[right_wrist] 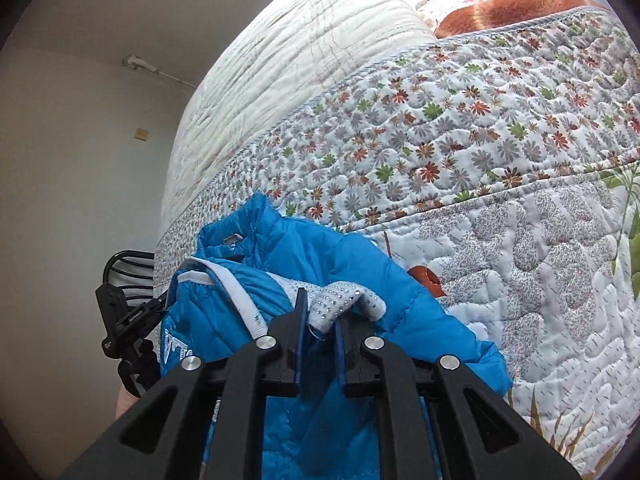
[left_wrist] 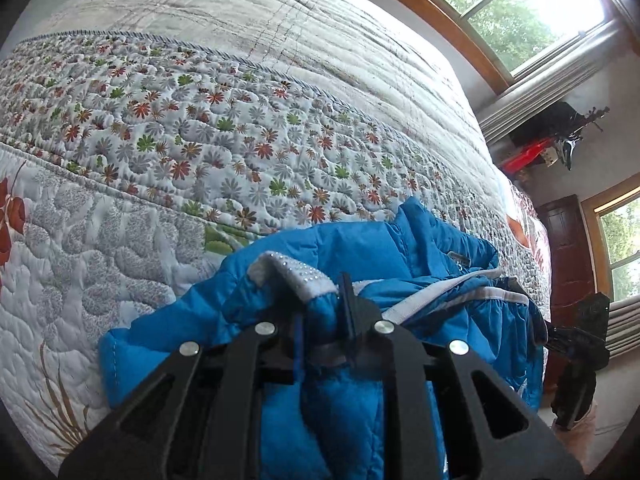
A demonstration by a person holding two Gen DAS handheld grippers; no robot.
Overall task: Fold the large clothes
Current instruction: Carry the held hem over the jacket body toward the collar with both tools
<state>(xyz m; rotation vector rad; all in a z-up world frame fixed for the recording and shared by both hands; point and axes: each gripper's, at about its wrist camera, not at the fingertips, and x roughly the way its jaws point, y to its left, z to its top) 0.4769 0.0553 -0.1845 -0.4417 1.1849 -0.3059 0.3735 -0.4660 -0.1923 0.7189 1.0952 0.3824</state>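
left gripper is clamped on the blue jacket — black fingers pinch a bunched fold of blue fabric just below a white rhinestone-studded trim. the jacket hangs between the fingers and spills down under the gripper body, with its far part lying ahead on the floral quilt. a white-edged collar band runs off to the right of the fingers toward the other gripper, visible at the right edge.

right gripper is also clenched on the blue jacket, fingers closed on fabric right under the same studded white trim, which pokes up past the fingertips. jacket collar stands up ahead and slightly left; white lettering on the blue shows lower left, unreadable. the left gripper shows at the left edge, touching the jacket's side.

quilt fills the area ahead and to the right — bed top, plain white section beyond the flower band. windows sit ahead-right of the left gripper.
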